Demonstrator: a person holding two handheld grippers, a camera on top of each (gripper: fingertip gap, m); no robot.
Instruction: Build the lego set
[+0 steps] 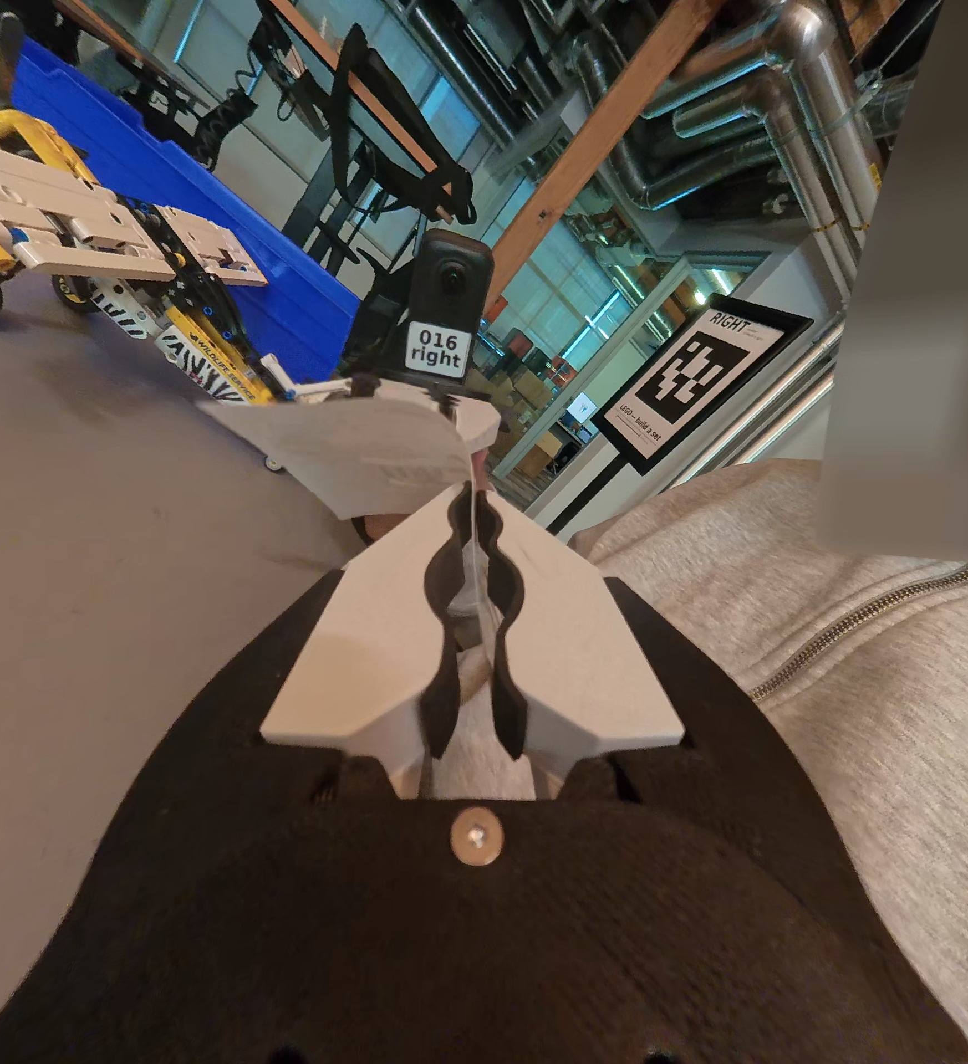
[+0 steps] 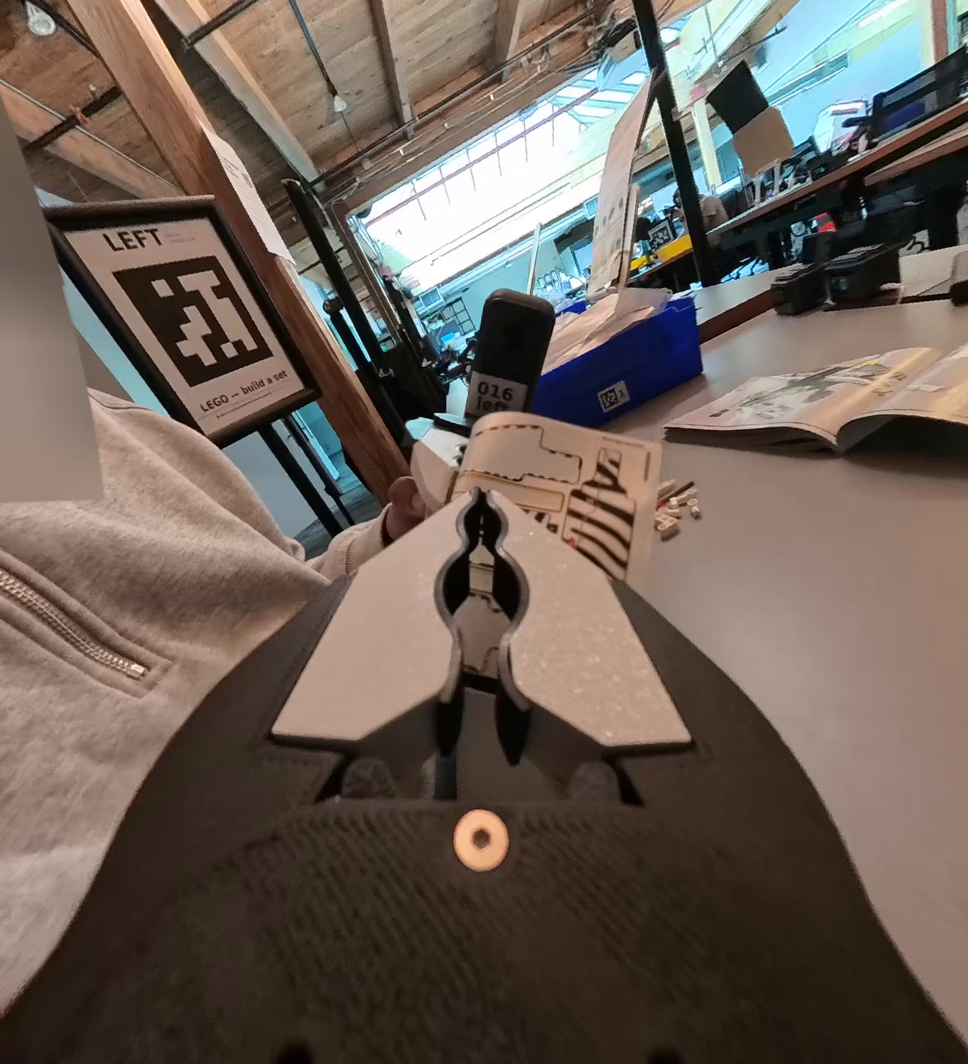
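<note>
Thin, floppy, tear-prone sticker sheet [image 2: 562, 489], held up near the half-built lego truck [image 1: 84, 230], pinched at opposite edges by both clenched grippers — left [image 1: 473, 495], right [image 2: 484, 498] — best gripped on bare margins.

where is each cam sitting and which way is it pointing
Left wrist view: sits on the left gripper, looking along its fingers at the sticker sheet, the lego vehicle and the right gripper beyond; a grey sweater sleeve shows.
Right wrist view: sits on the right gripper, looking back at the left gripper, with the open manual and loose pieces on the table.
Shared: both grippers pinch the same sheet; the blue bin appears in both.
</note>
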